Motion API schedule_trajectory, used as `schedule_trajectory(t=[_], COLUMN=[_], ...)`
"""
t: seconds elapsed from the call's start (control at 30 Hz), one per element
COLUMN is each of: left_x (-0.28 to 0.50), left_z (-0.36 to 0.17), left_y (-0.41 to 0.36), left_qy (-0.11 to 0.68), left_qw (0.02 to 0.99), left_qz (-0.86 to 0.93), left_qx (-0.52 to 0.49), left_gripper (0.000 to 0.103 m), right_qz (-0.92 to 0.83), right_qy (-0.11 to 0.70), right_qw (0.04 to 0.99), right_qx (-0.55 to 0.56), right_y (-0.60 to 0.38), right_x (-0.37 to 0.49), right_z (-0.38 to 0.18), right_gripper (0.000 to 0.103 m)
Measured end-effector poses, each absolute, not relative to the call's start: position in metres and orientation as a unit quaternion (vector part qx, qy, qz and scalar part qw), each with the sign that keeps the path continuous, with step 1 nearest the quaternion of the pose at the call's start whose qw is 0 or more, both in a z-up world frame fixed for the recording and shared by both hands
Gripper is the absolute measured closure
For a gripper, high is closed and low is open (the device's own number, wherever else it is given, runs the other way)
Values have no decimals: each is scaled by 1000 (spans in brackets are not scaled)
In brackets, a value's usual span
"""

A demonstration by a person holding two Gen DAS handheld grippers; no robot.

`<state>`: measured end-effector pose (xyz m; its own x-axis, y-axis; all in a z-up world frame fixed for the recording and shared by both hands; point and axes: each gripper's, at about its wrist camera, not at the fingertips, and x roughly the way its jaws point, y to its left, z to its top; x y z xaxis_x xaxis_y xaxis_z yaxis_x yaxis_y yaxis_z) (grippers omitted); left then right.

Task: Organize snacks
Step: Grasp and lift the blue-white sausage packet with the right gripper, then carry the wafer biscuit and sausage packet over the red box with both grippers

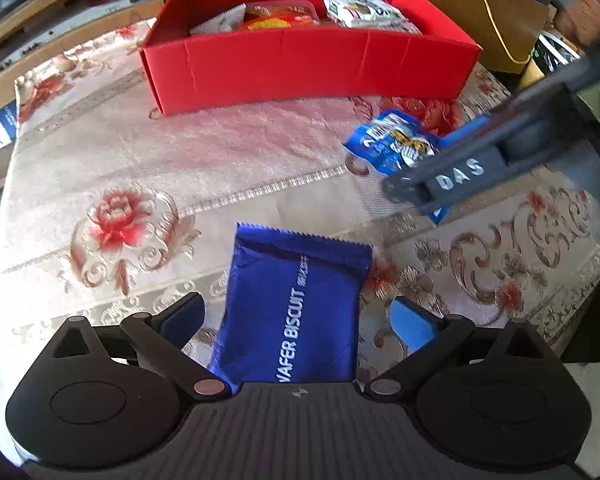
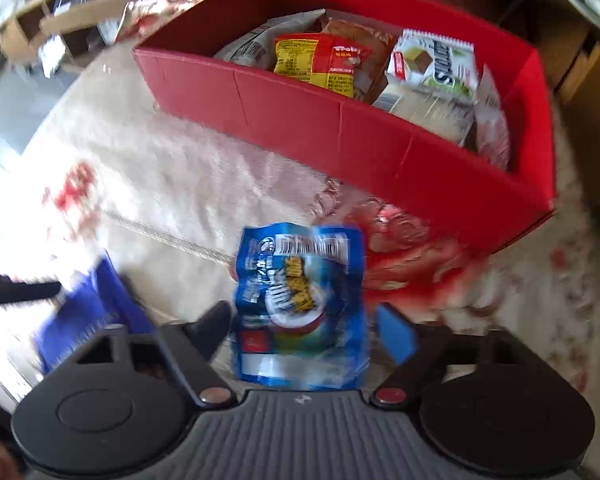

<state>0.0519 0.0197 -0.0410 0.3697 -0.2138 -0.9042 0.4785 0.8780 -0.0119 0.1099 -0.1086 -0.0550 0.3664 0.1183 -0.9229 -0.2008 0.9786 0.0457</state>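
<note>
Both pairs of jaws stand apart, each straddling a packet without pressing on it. Beyond them, farther out on the flowered tablecloth (image 1: 100, 168), sits the biggest thing here, the red box (image 1: 300, 64), open-topped and already holding several snacks: a white and green packet (image 2: 436, 64) toward its right end, a yellow and red packet (image 2: 320, 64) near the middle, and a pale wrapper at the left whose print I cannot read.

Nearer, the left gripper (image 1: 300, 320) points steeply down over the dark blue wafer biscuit packet (image 1: 296, 304). That packet lies flat on the cloth right between the fingers, its long axis running away from the jaws toward the box, so the pads would close across its narrow width. A gap shows on both sides.

Off to the right, the right gripper (image 2: 300, 328) hangs over the smaller light blue snack bag (image 2: 300, 304), which also lies lengthwise between its fingers, barcode end toward the box. Its left edge sits close by the dark finger and I cannot tell whether they touch; the blue pad on the right is clear of it. This bag lies nearer the box's front wall than the wafer packet does, so I would judge the right hand has the shorter carry.
</note>
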Motion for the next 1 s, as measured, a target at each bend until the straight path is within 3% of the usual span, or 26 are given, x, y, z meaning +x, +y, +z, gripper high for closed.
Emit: schedule_trajectory(t=[0.43, 1.0], left_x=[58, 47], left_z=[-50, -51], left_y=[18, 18], left_qy=[529, 507], left_qw=[810, 821], left_qz=[-201, -211], left_qx=[154, 156], left_gripper=[0, 0], right_qz=[124, 162], right_qy=[524, 501], right_qw=[842, 849], right_qx=[36, 55], right_y=[-140, -132], right_x=[90, 89], right_z=[-34, -15], right_gripper=[28, 27])
